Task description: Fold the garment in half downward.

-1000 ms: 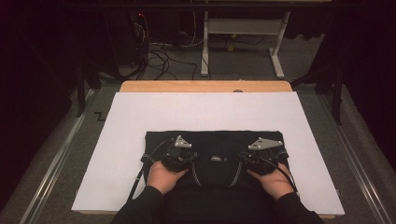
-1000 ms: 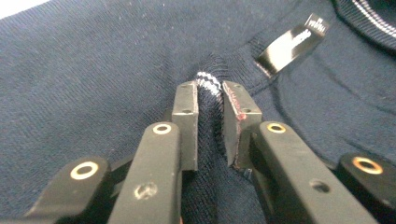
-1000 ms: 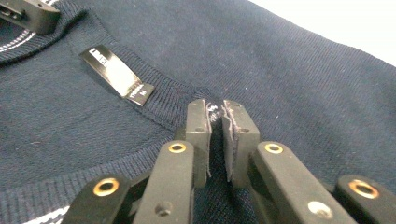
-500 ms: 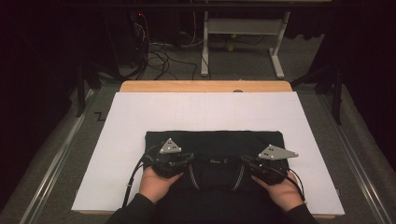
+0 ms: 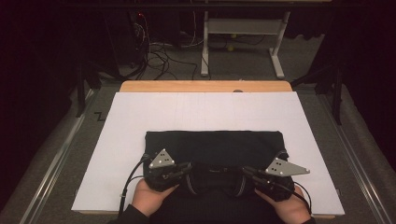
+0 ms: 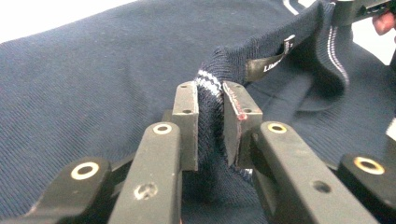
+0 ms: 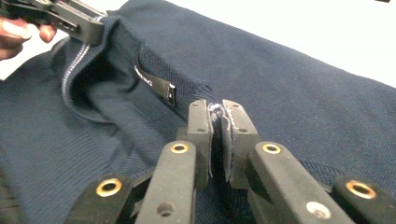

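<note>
A dark navy knit sweater (image 5: pixel 215 147) lies folded on the white sheet (image 5: pixel 205 112), near the front edge. My left gripper (image 6: pixel 210 93) is shut on the striped collar rim, which is pinched upright between its pads. My right gripper (image 7: pixel 216 109) is shut on the collar edge at the other side of the neck opening. A woven label (image 6: pixel 268 65) (image 7: pixel 156 86) hangs inside the neck between the two grips. In the high view the left gripper (image 5: pixel 187 167) and right gripper (image 5: pixel 245 171) point inward at the collar, each held by a hand.
The white sheet covers most of the table; a wooden strip (image 5: pixel 205 86) shows at its far edge. Metal rails (image 5: pixel 56 158) run along both sides. Beyond the table stand a desk frame (image 5: pixel 243 42) and cables on the floor.
Both hands have drawn back toward the near edge and slightly apart, taking the collar with them. The sweater's far edge has stayed in place.
</note>
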`<act>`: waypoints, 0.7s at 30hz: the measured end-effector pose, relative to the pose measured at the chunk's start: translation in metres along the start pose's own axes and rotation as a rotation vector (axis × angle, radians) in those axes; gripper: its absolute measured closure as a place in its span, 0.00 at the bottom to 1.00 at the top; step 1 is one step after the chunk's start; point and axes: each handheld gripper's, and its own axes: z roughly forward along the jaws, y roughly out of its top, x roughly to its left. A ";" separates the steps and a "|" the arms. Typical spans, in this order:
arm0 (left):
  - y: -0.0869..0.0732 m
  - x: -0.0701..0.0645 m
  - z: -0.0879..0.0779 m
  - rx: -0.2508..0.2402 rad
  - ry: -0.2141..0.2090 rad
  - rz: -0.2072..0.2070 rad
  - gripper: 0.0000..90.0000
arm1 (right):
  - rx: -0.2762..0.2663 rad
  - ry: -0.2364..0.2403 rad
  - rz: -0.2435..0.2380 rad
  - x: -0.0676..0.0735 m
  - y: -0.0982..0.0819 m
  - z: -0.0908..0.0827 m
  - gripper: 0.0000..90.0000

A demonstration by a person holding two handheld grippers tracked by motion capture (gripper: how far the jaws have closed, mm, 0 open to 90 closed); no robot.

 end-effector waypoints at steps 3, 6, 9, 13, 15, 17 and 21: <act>-0.004 -0.005 -0.004 0.005 -0.015 0.008 0.80 | -0.009 0.009 -0.007 0.005 -0.002 -0.007 0.93; -0.006 -0.012 -0.008 -0.006 -0.020 0.012 0.80 | -0.018 0.017 -0.015 0.011 -0.005 -0.014 0.93; -0.009 -0.020 -0.012 -0.010 -0.030 0.025 0.79 | -0.023 0.023 -0.025 0.016 -0.008 -0.020 0.93; -0.015 -0.030 -0.018 -0.009 -0.038 0.037 0.78 | -0.026 0.032 -0.028 0.022 -0.013 -0.029 0.93; -0.020 -0.034 -0.021 -0.007 -0.045 0.037 0.78 | -0.024 0.035 -0.031 0.024 -0.015 -0.031 0.93; -0.025 -0.037 -0.024 -0.011 -0.058 0.028 0.78 | -0.021 0.040 -0.036 0.028 -0.018 -0.034 0.93; -0.033 -0.047 -0.028 -0.002 -0.060 0.049 0.78 | -0.011 0.043 -0.052 0.036 -0.023 -0.039 0.93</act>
